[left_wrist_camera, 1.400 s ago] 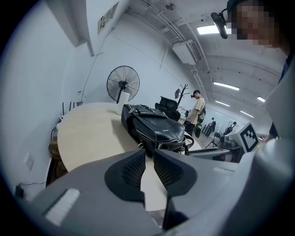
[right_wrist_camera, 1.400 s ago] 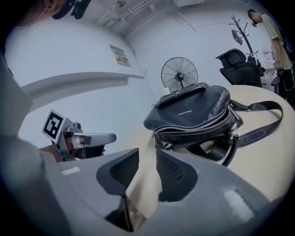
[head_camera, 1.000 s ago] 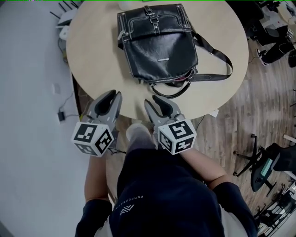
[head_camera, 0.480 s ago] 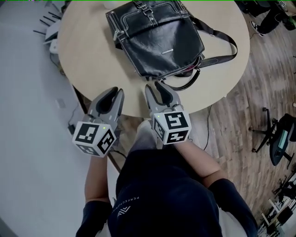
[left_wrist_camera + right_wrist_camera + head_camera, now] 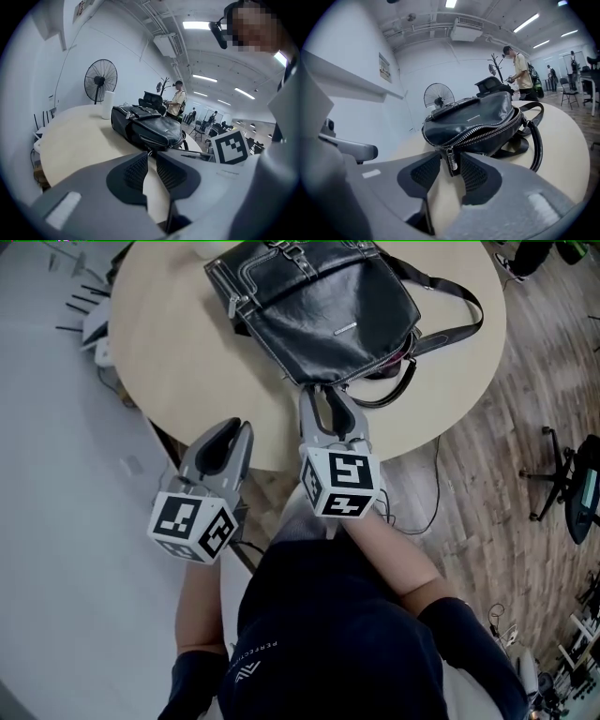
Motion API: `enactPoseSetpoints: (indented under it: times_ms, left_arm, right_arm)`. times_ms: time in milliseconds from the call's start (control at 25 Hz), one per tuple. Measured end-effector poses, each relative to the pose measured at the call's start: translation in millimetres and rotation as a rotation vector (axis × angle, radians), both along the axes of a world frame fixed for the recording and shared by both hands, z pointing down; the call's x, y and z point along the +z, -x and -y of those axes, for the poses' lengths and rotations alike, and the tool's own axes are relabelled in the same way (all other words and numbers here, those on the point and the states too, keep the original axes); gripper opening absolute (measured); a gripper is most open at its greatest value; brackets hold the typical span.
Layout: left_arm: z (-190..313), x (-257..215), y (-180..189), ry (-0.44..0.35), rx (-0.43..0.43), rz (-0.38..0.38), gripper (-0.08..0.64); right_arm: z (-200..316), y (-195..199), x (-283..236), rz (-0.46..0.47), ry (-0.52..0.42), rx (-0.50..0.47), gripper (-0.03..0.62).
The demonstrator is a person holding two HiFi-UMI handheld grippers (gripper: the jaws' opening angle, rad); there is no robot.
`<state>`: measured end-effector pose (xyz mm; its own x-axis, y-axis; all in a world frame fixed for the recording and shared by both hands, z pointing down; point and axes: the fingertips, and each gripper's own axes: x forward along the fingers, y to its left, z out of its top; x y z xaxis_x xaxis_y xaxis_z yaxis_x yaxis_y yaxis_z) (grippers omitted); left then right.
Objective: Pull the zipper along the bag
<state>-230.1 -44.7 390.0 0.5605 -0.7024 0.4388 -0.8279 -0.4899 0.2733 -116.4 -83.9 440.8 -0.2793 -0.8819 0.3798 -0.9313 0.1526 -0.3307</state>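
Note:
A black leather bag [image 5: 319,306] lies on the round beige table [image 5: 178,362], with its zippered edge toward me. My right gripper [image 5: 325,395] is at the bag's near corner. In the right gripper view the metal zipper pull [image 5: 451,160] hangs between the pads of this gripper [image 5: 450,157]. Its jaws have just been opening and do not press on the pull. The zipper teeth [image 5: 487,129] run up and right along the bag [image 5: 473,119]. My left gripper [image 5: 234,427] hovers over the table edge, left of the bag [image 5: 150,129]. Only a narrow gap shows between its pads [image 5: 152,157], which hold nothing.
The bag's strap and handle [image 5: 441,329] loop off to its right. A white cylinder [image 5: 108,104] stands on the table's far side, and a floor fan [image 5: 100,80] behind it. An office chair [image 5: 572,493] and cables are on the wooden floor at right. A person [image 5: 178,98] stands in the background.
My right gripper has moved forward to the bag's near corner and rolled a little, so the zipper pull now sits between its jaws. The left gripper has barely shifted.

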Motion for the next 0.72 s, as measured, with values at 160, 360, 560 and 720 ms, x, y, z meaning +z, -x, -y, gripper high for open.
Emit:
enactPoseSetpoints:
  times_ms: [160, 360, 560, 720]
  left_arm:
    - [-5.0, 2.2, 11.7, 0.004, 0.000, 0.008, 0.077]
    - [-9.8, 6.3, 24.3, 0.018, -0.005, 0.010, 0.075]
    - [-10.4, 9.8, 33.4, 0.029, -0.009, -0.002, 0.072]
    - [-7.8, 9.5, 30.3, 0.030, 0.009, -0.012, 0.066]
  right_arm:
    - [3.3, -0.8, -0.5, 0.005, -0.006, 0.092, 0.146]
    - [8.4, -2.3, 0.6, -0.003, -0.004, 0.157, 0.149]
    - [8.2, -4.3, 3.1, -0.034, 0.009, 0.163, 0.110]
    - [4.8, -5.1, 2.2, -0.043, 0.004, 0.147, 0.089]
